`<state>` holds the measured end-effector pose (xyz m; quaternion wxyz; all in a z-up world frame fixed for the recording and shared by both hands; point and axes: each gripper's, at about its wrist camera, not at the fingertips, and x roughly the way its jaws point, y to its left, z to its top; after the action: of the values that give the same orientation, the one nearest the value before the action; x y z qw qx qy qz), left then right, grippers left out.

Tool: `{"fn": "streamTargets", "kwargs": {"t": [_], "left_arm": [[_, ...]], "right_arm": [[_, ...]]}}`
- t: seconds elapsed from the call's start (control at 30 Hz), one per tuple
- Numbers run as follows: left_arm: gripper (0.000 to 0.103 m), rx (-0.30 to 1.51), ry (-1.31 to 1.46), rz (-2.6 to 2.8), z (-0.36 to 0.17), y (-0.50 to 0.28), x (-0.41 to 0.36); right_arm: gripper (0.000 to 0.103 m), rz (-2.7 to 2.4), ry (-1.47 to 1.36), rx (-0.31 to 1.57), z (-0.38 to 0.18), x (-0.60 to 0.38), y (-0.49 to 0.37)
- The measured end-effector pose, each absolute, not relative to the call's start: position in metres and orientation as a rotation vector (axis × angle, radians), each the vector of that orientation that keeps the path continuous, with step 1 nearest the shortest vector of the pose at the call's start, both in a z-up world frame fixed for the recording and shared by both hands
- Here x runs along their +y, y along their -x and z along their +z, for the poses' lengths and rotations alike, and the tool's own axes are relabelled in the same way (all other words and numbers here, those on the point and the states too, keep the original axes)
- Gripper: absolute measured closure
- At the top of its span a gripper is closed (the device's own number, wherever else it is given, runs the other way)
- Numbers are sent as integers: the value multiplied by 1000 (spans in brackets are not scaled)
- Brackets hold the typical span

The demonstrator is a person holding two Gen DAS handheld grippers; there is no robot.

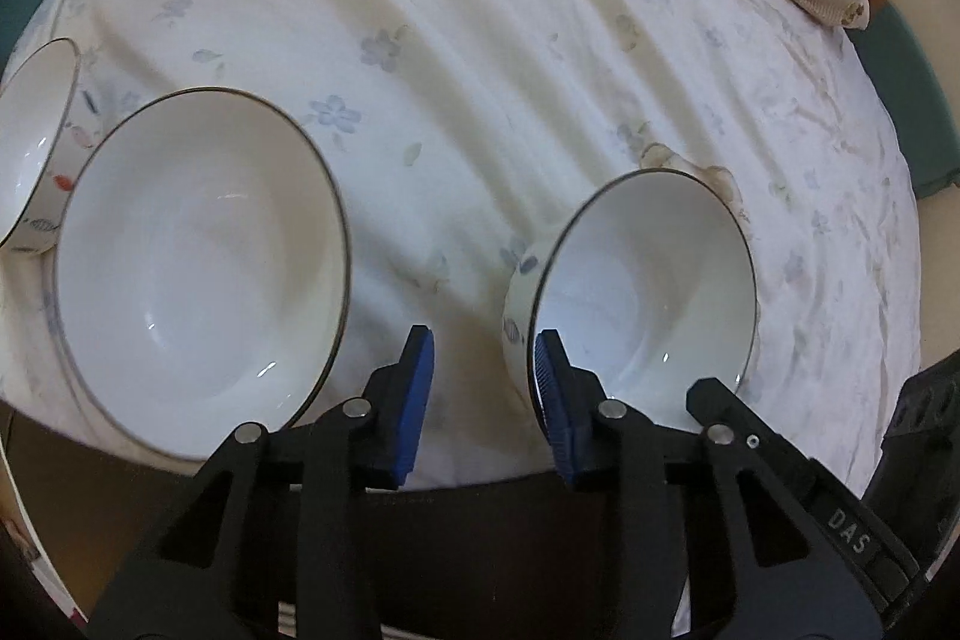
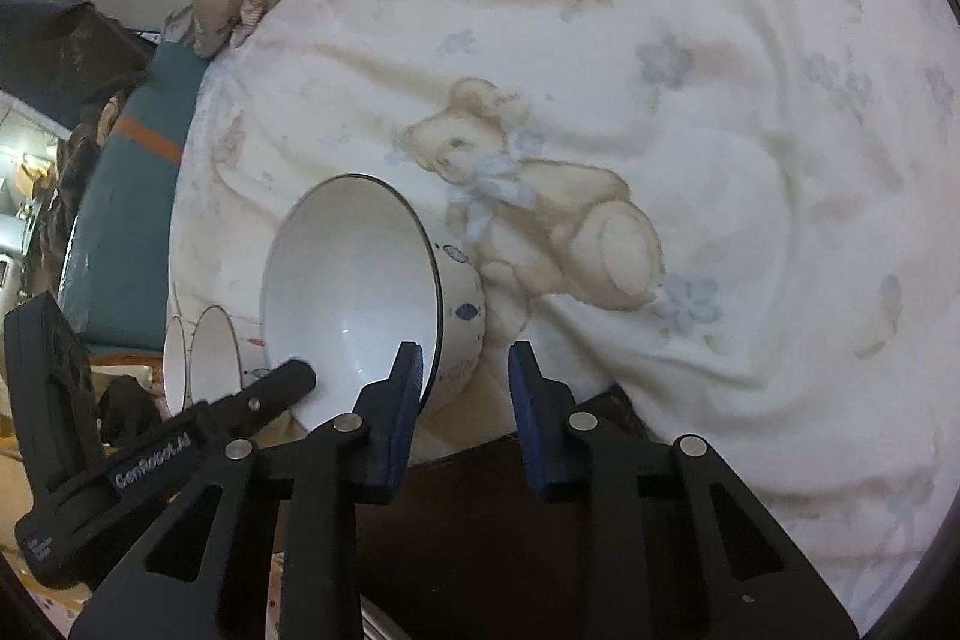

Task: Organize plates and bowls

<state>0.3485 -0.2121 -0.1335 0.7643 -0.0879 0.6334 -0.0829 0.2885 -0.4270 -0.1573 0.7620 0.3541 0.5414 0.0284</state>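
— Both jaws stand partly spread, pinching nothing: my left gripper [image 1: 486, 370] has one pad at the near rim of the small bowl [image 1: 642, 280] on the bed [image 1: 480, 40], my right gripper [image 2: 462, 370] likewise.

— Handling?

— Glazed china: stiff, slick, breakable. I'd pinch the rim.

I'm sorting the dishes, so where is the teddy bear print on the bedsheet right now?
In the right wrist view, the teddy bear print sits mid-frame on the bedsheet, just right of the tilted bowl and beyond the right gripper.
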Motion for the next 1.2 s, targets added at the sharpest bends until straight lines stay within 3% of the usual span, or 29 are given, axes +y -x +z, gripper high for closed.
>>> {"fn": "streamTargets", "kwargs": {"t": [0.07, 0.1, 0.13, 0.17, 0.43, 0.57, 0.8, 0.97, 1.0, 1.07, 1.2], "left_arm": [[74, 1371, 177, -194, -135, -351, -215], [78, 1365, 174, -203, -135, -352, -216], [92, 1364, 180, -215, -135, -352, -217], [95, 1372, 182, -224, -135, -353, -219], [95, 1346, 78, -213, -113, -337, -230], [95, 1365, 65, -285, -100, -321, -233], [95, 1354, -8, -253, -88, -302, -241], [92, 1354, 86, -191, -86, -311, -218], [89, 1356, 112, -177, -87, -314, -213], [71, 1357, 156, -152, -90, -318, -205], [65, 1359, 191, -149, -101, -327, -203]], "right_arm": [[76, 66, -783, 1178, -159, -429, -288], [83, 70, -777, 1175, -159, -429, -287], [87, 77, -773, 1174, -159, -428, -288], [90, 84, -772, 1172, -158, -427, -288], [93, 87, -748, 1163, -146, -426, -286], [103, 113, -749, 1150, -133, -426, -279], [103, 129, -735, 1173, -122, -419, -260], [96, 70, -803, 1180, -125, -436, -256], [93, 68, -802, 1181, -124, -437, -257], [90, 68, -799, 1170, -122, -439, -259], [85, 85, -862, 1180, -132, -440, -270]]}}
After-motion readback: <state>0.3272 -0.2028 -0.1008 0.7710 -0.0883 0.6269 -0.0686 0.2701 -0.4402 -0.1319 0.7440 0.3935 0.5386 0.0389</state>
